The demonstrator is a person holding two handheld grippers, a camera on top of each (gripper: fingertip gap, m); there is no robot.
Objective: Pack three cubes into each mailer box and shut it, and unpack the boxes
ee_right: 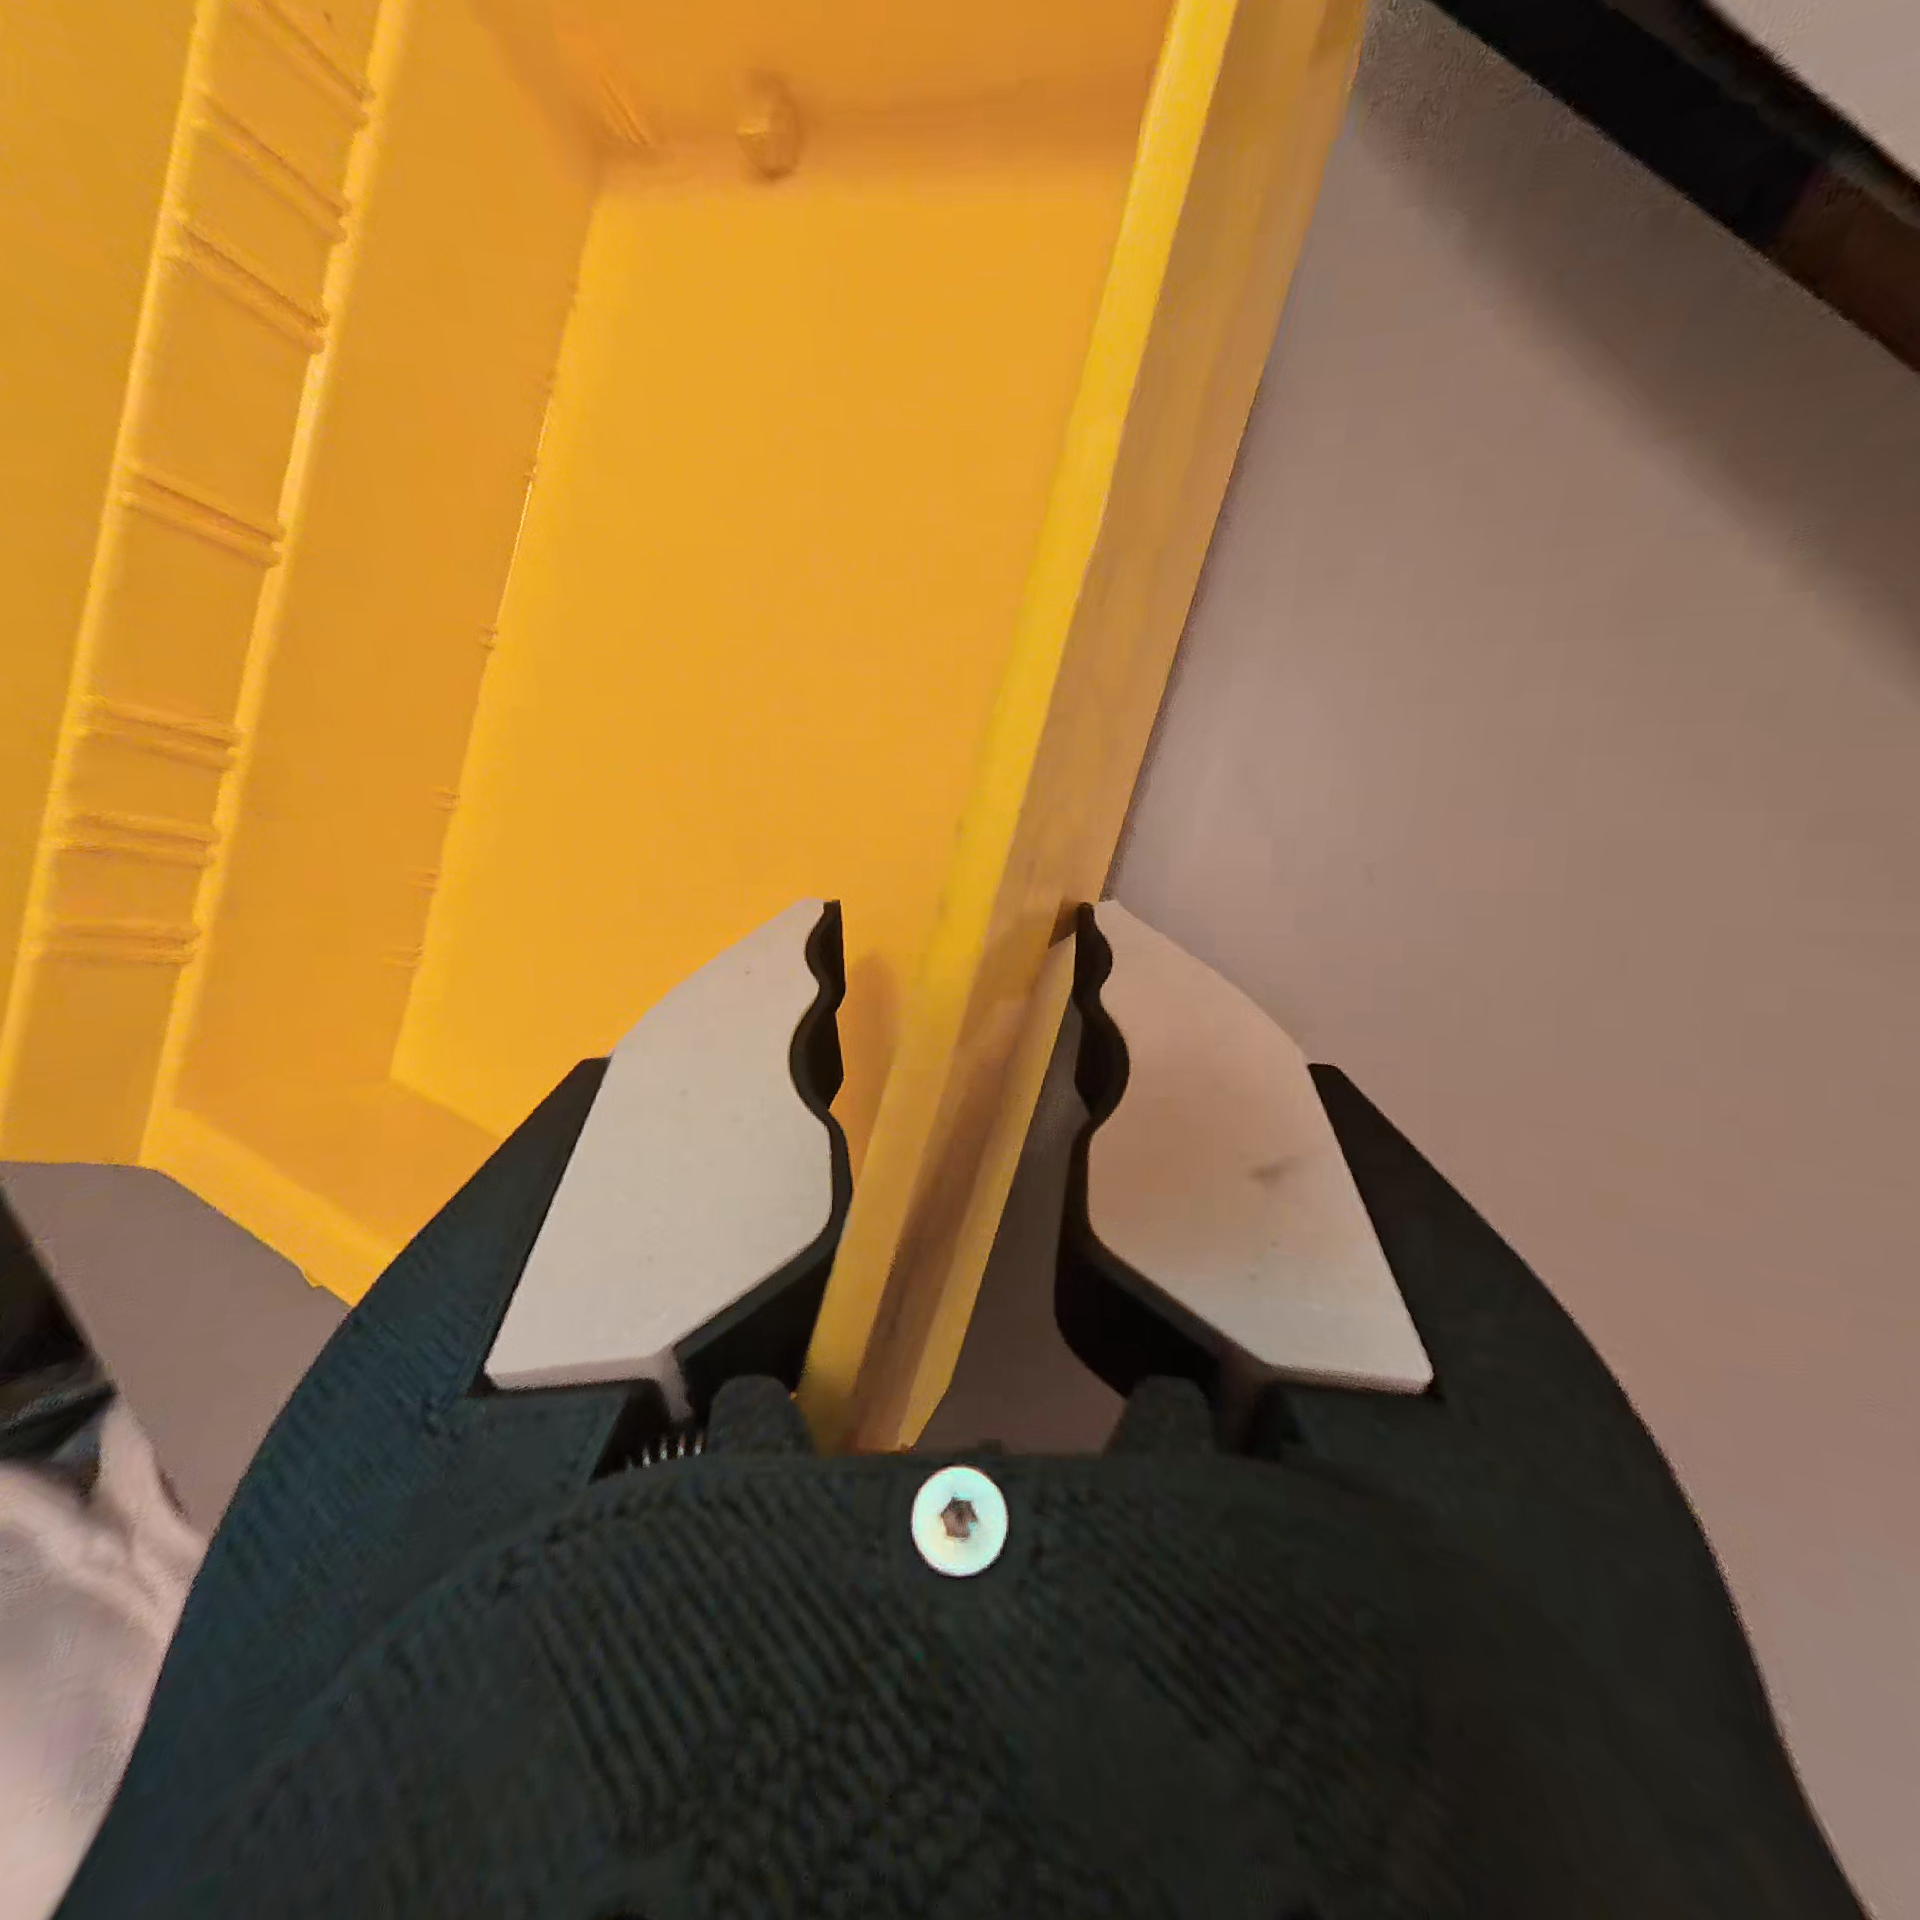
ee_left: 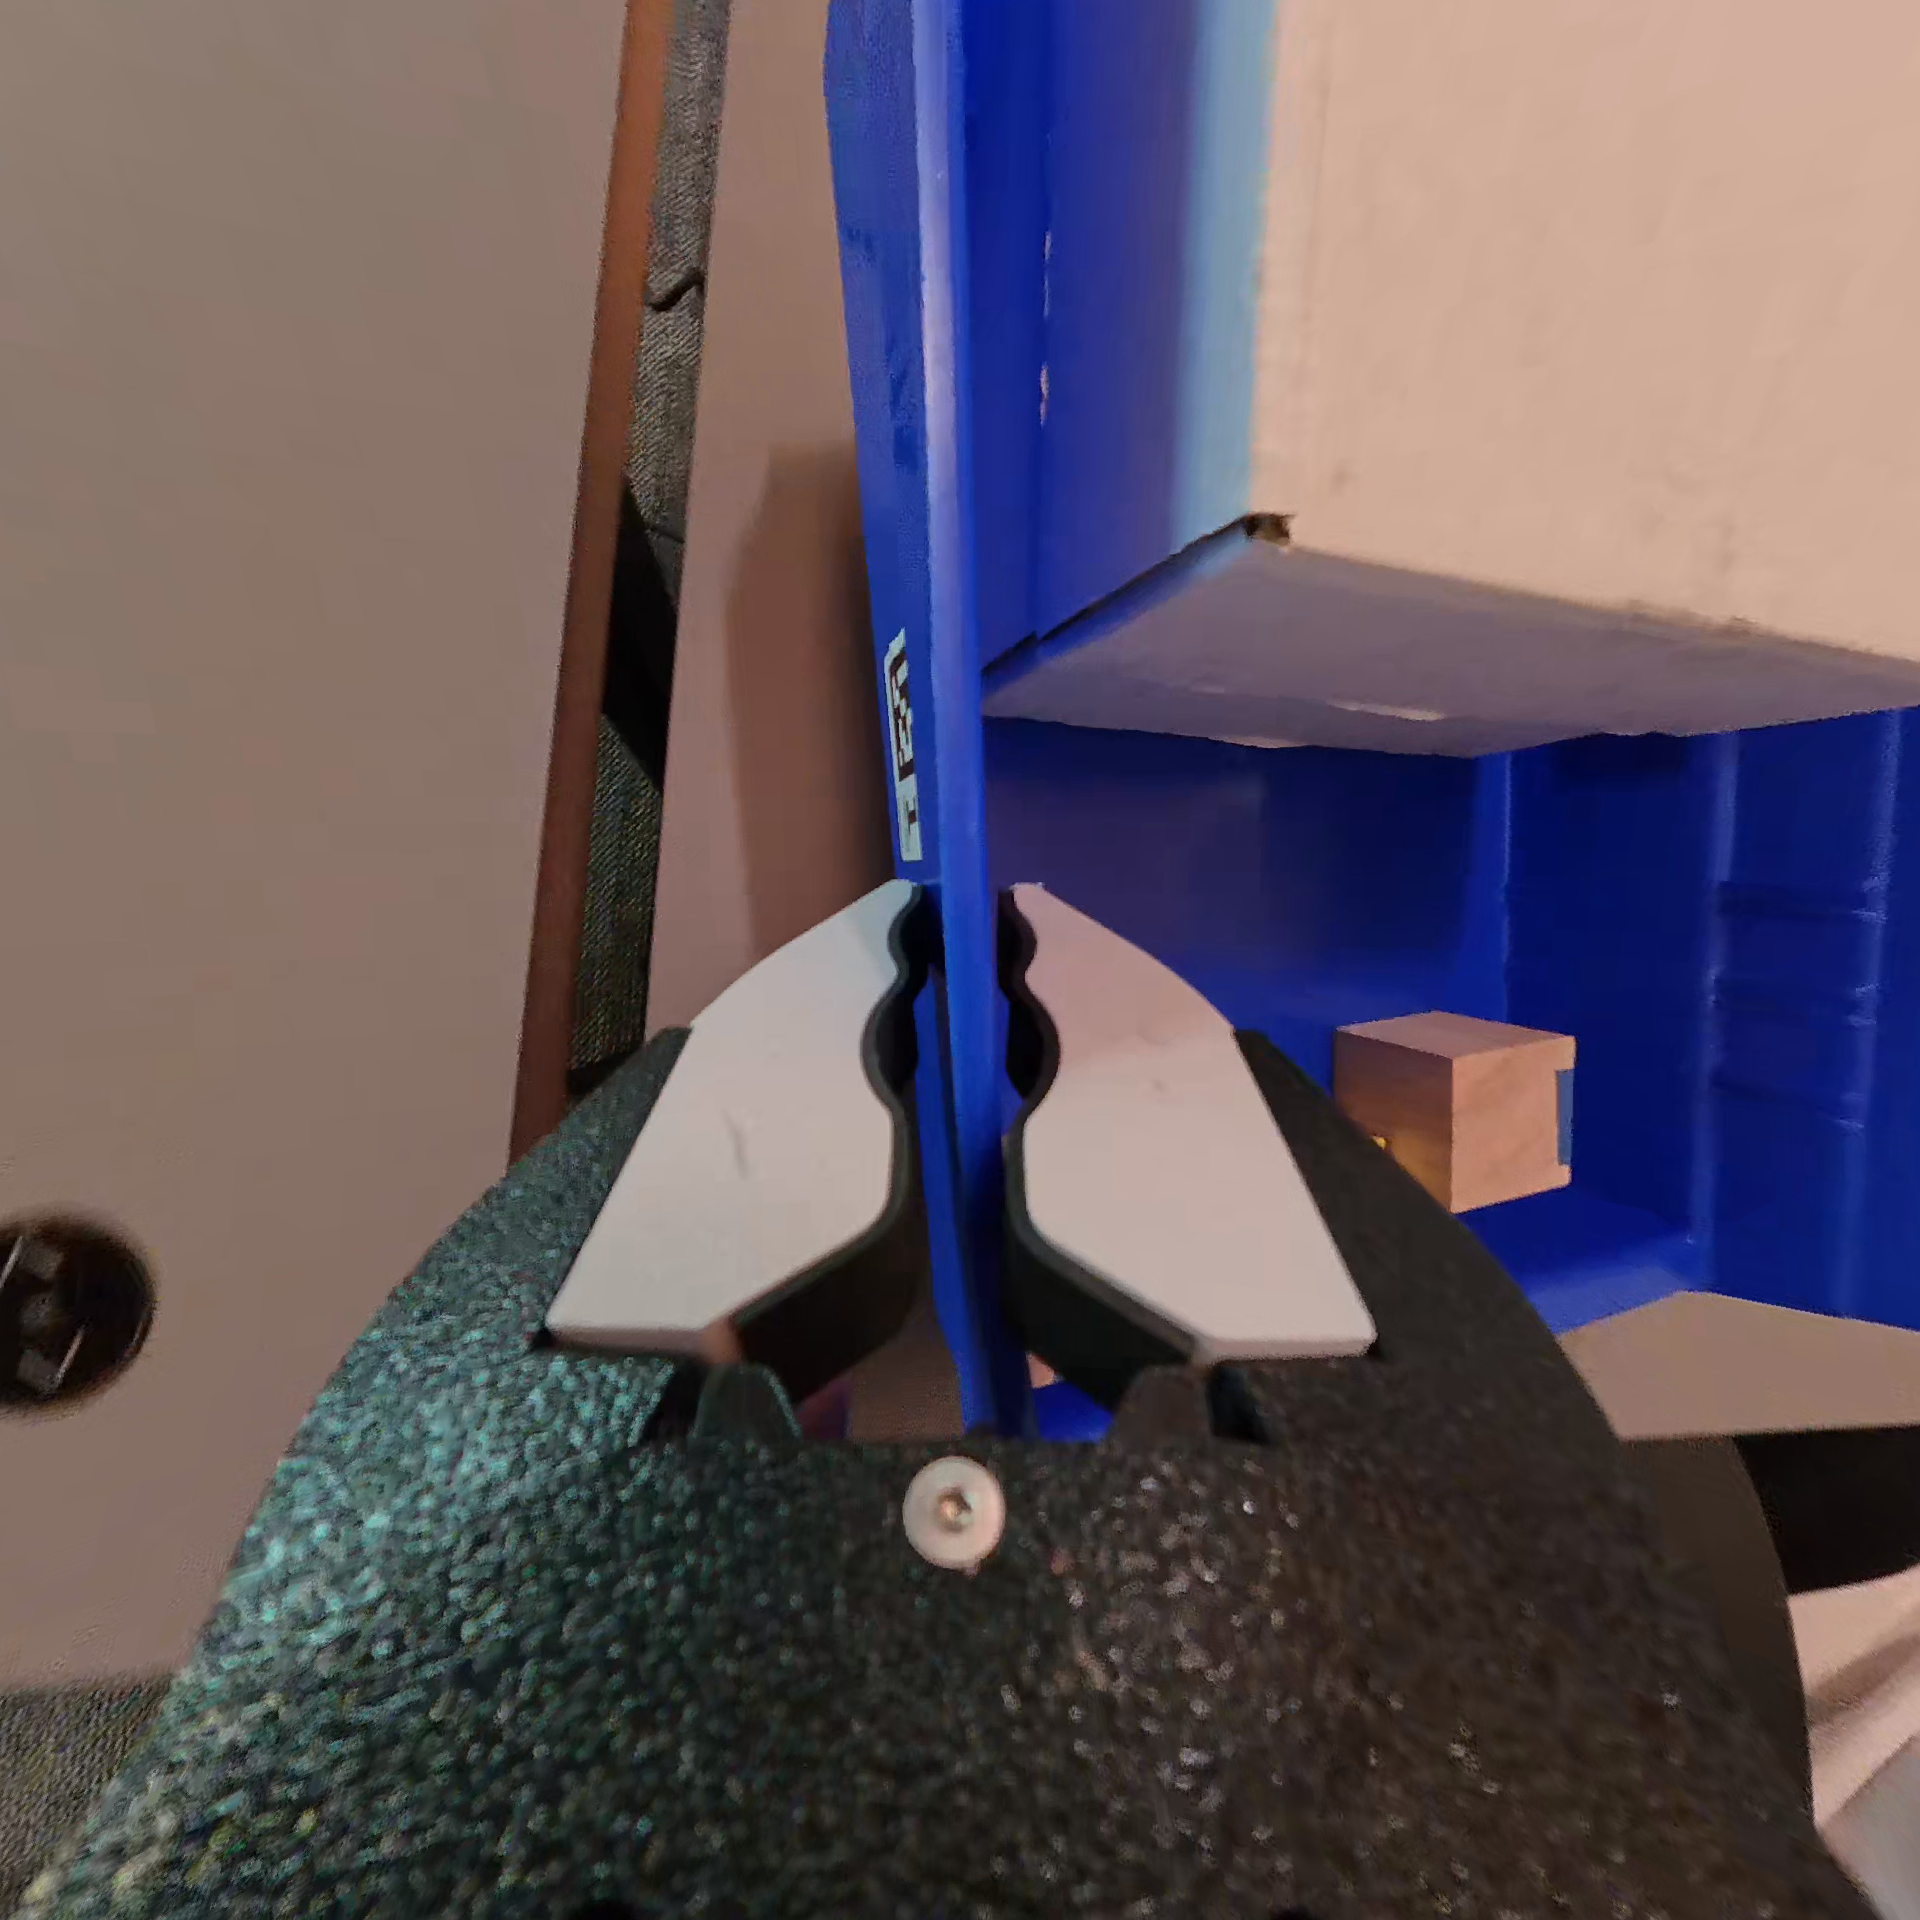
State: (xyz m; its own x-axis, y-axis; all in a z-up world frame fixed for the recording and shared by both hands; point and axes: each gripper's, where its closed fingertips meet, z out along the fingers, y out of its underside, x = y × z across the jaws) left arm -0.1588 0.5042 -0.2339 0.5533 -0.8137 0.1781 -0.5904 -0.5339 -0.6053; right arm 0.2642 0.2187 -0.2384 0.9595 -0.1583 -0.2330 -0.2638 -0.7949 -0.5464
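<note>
A pale table [ee_left: 312, 727] fills the left wrist view, with a brown strip and dark woven edge [ee_left: 644, 520] running up its left part and a round dark fitting [ee_left: 62, 1309] at the far left. On it lies the open blue box [ee_left: 1558, 935], one side flap [ee_left: 1403, 655] folded over the cavity, where a single wooden cube [ee_left: 1455, 1107] sits against the inner wall. A small black-and-white sticker [ee_left: 902, 743] is on the blue panel's outer face. The left gripper [ee_left: 961, 894] is clenched on that thin upright blue panel, both pads pressing it. In the right wrist view the open yellow box [ee_right: 727, 520] rests on the same pale surface [ee_right: 1558, 831], its visible floor bare, ribbed wall to the left, a dark band [ee_right: 1662, 125] at the upper right and pale cloth [ee_right: 62, 1558] at the lower left. The right gripper [ee_right: 956, 904] straddles the yellow side wall, jaws partly apart; whether they actually pinch it I cannot tell
</note>
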